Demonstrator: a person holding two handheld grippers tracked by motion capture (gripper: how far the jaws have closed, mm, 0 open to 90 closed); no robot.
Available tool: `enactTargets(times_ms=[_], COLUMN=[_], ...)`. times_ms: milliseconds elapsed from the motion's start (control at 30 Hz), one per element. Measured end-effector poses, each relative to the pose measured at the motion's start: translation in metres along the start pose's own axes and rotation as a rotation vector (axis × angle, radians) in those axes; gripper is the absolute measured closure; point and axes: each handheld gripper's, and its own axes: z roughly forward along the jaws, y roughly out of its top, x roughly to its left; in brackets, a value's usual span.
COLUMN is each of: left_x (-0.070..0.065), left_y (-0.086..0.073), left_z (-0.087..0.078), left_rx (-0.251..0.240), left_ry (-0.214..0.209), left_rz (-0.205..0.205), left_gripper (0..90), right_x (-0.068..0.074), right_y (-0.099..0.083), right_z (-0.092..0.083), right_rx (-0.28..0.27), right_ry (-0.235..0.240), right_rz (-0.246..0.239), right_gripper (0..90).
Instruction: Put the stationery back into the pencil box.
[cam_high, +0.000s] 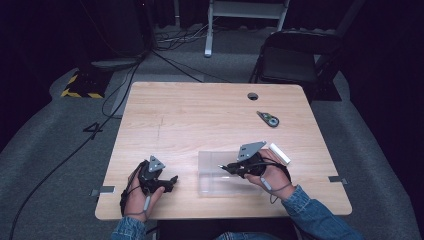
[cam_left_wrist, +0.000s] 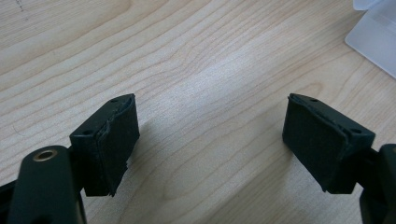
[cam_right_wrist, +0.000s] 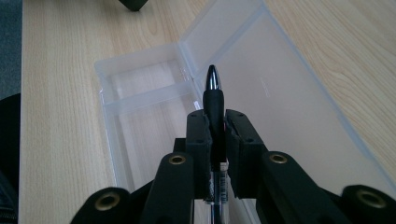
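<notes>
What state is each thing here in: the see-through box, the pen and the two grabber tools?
Clear plastic case: open, lid laid flat on the table.
Pen: clamped, tip pointing over the case.
Right gripper: shut on the pen.
Left gripper: open, nothing between its jaws.

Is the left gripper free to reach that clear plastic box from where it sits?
Probably yes. The left gripper is open and holds nothing, and bare table lies between it and the clear box. The right gripper, holding a pen, hovers over the box.
</notes>
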Motion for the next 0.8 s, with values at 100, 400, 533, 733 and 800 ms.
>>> enactTargets(times_ms=[100,400,533,733,800], left_x=[0.000,0.000,0.000,0.000,0.000], left_y=[0.000,0.000,0.000,0.000,0.000], left_z=[0.000,0.000,0.000,0.000,0.000], left_rx=[0.000,0.000,0.000,0.000,0.000], left_ry=[-0.001,-0.001,-0.002,-0.002,-0.003], left_rz=[0.000,0.000,0.000,0.000,-0.002], left_gripper=[18.9,18.8,18.7,18.8,18.6], right_x=[0.001,0.004,0.006,0.008,0.008], right_y=[-0.001,-0.003,-0.004,-0.003,-0.004], right_z=[0.003,0.013,0.017,0.020,0.023], right_rx=[0.012,0.049,0.058,0.068,0.075], right_ry=[0.003,0.016,0.013,0.008,0.012], right_rz=[-0.009,-0.037,-0.044,-0.077,-0.088], right_gripper=[80.7,80.6,80.7,80.7,80.6])
